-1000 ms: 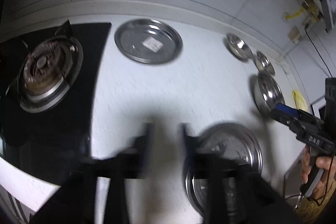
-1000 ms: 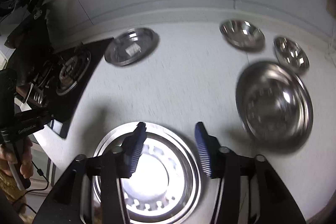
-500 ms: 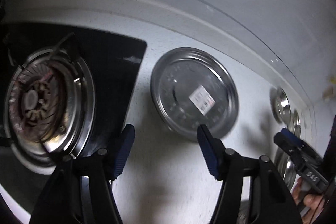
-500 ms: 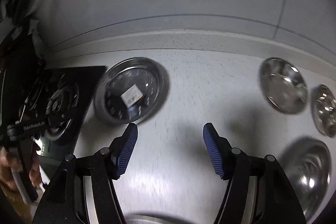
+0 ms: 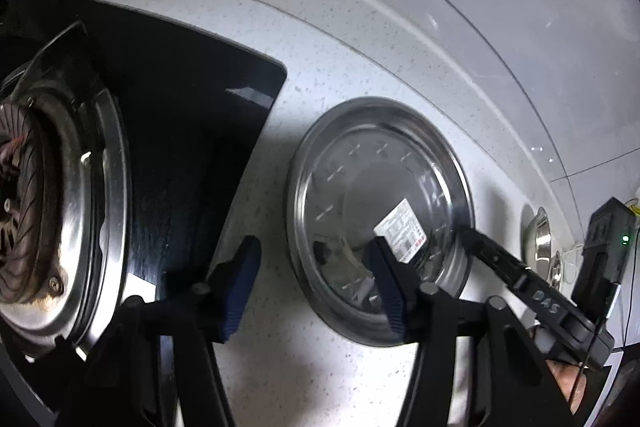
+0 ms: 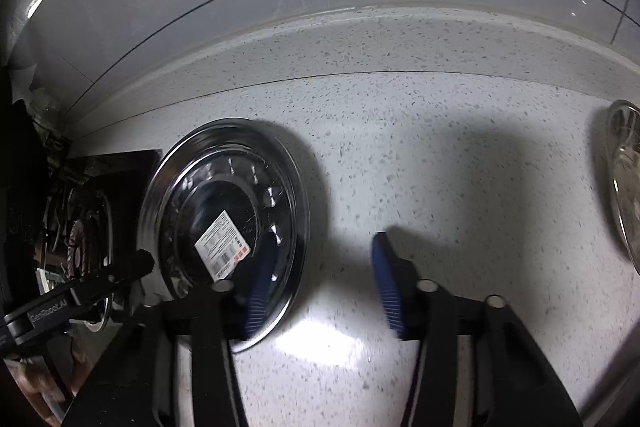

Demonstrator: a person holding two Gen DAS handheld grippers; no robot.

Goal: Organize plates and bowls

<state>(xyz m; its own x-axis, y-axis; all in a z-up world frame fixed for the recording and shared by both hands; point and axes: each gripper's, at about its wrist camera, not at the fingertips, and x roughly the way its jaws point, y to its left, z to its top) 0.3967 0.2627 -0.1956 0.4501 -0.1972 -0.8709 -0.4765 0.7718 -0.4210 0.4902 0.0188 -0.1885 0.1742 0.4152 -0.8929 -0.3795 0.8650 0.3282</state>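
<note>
Worktop (image 6: 420, 147): a pale speckled stone surface with a raised back edge is seen, carrying everything below.
Hob (image 5: 192, 131): a black glass panel is set into the worktop at the left, with a round steel burner (image 5: 56, 211) on it.
Plate (image 5: 380, 219): a round, shallow stainless steel plate is seen lying flat on the worktop, just beside the right edge of the hob; a broad rim, a dark reflective centre and short stamped marks around the well are visible.
Plate axis: being round, the plate shows no long axis; its open face is turned upward.
Label (image 6: 222, 243): a white printed sticker with a barcode is stuck near the plate's middle, set at a slant.
Bowls: a small steel bowl (image 5: 538, 239) is seen well to the right of the plate, near the back edge.
Left gripper (image 5: 316, 287): its fingers have just been closing and stand apart, straddling the plate's left rim, which is not seen to be pressed.
Right gripper (image 6: 320, 287): its fingers have just been closing and stand apart across the plate's right rim, nothing clamped.
</note>
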